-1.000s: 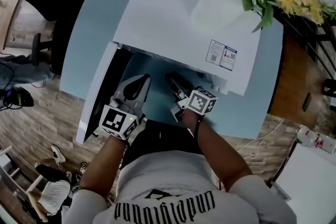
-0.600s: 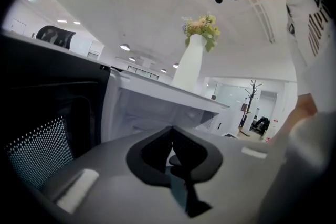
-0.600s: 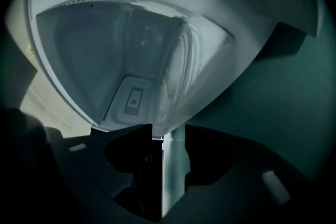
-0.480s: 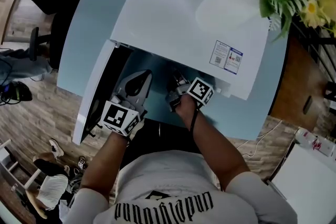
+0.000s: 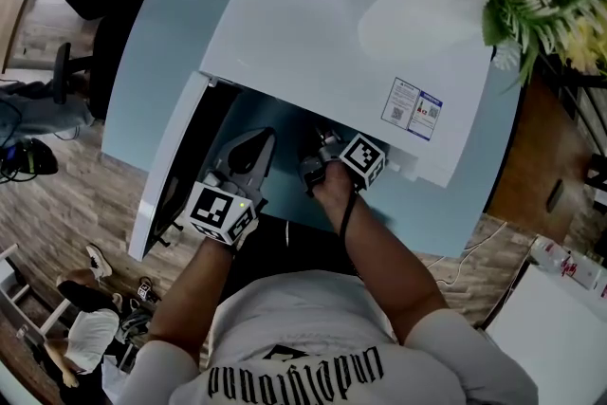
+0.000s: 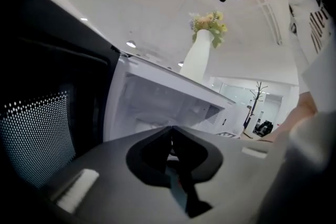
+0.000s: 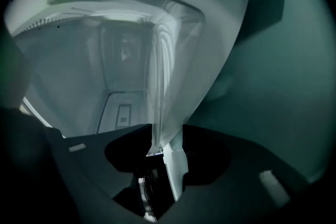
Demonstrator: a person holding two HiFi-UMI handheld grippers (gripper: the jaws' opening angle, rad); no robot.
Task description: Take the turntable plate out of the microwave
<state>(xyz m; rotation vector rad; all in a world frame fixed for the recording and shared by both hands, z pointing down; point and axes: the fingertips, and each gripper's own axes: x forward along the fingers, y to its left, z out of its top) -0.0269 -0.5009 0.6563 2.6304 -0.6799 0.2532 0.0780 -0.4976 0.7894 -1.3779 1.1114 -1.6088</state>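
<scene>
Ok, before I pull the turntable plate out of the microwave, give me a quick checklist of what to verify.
1. The door of the microwave is open: ok.
2. Rim of the turntable plate between the jaws of the right gripper: ok.
3. Right gripper clamped on the rim: not ok, jaws stand apart.
4. The left gripper is shut and empty: ok.
5. Left gripper out of the plate's way: cannot tell.
6. The vase stands upright on the microwave top: ok.
</scene>
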